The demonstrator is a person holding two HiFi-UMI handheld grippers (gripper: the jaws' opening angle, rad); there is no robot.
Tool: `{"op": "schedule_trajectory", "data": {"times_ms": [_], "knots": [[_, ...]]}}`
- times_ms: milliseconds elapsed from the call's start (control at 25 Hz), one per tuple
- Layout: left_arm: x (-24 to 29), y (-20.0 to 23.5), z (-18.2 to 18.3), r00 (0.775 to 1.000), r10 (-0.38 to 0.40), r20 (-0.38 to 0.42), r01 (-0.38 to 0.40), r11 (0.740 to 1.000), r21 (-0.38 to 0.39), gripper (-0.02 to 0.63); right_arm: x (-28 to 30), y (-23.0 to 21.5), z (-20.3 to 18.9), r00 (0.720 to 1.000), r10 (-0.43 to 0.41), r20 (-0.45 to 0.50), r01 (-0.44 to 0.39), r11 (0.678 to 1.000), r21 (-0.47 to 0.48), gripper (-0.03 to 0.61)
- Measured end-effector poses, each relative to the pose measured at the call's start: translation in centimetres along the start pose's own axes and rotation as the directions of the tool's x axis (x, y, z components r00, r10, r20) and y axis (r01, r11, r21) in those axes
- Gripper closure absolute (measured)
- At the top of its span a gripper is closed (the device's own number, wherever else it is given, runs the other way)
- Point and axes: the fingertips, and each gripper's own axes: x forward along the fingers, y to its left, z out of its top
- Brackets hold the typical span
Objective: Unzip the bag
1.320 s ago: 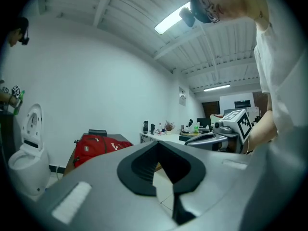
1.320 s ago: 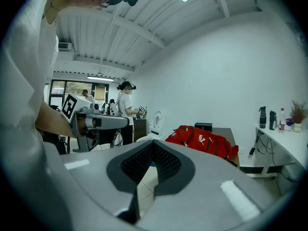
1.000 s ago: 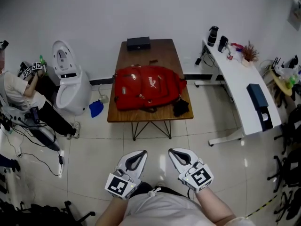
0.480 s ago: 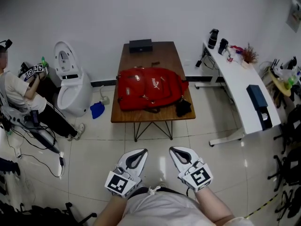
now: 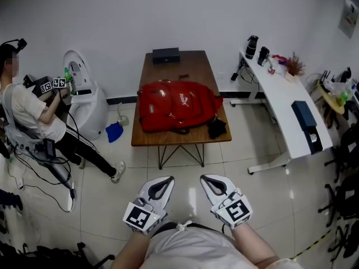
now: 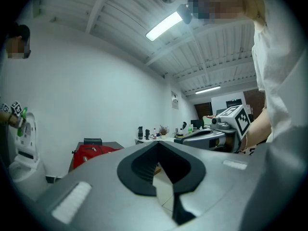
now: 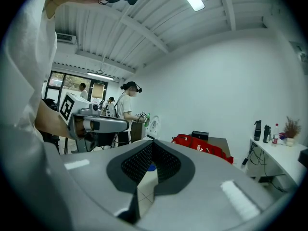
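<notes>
White walls (image 5: 168,10), glossy tiled floor (image 5: 269,195), wooden table (image 5: 190,66), white desk (image 5: 280,94).

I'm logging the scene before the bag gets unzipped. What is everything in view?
backpack: one, red, lying on the table's near half.
table: one, brown wood, centre, near the far wall.
box: one, black, table's far end.
black item: one, unidentifiable, table's near right corner.
desk: one, white, right side.
dark containers: two, desk's far end.
dark flat device: one, desk's near half.
white pod-shaped unit: one, left of the table.
blue object: one, floor, between unit and table.
seated person: one, far left.
left gripper: one, white-grey, low centre, shut, empty.
right gripper: one, white-grey, beside it, shut, empty.
</notes>
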Motion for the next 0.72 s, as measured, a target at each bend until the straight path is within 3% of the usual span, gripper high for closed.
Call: {"op": "schedule_trajectory", "data": {"times_ms": [520, 720], "knots": [[1.6, -0.1, -0.2, 1.000, 0.013, -0.024, -0.013, 0.999, 0.032, 0.607, -0.5, -1.6, -0.3, 1.000, -0.026, -0.012, 0.027, 0.998, 0.059, 0.569], [2.0, -0.6, -0.3, 1.000, 0.005, -0.019, -0.004, 1.000, 0.031, 0.607, -0.5, -2.3, 0.2, 0.999, -0.048, -0.018, 0.048, 0.998, 0.032, 0.569]]}}
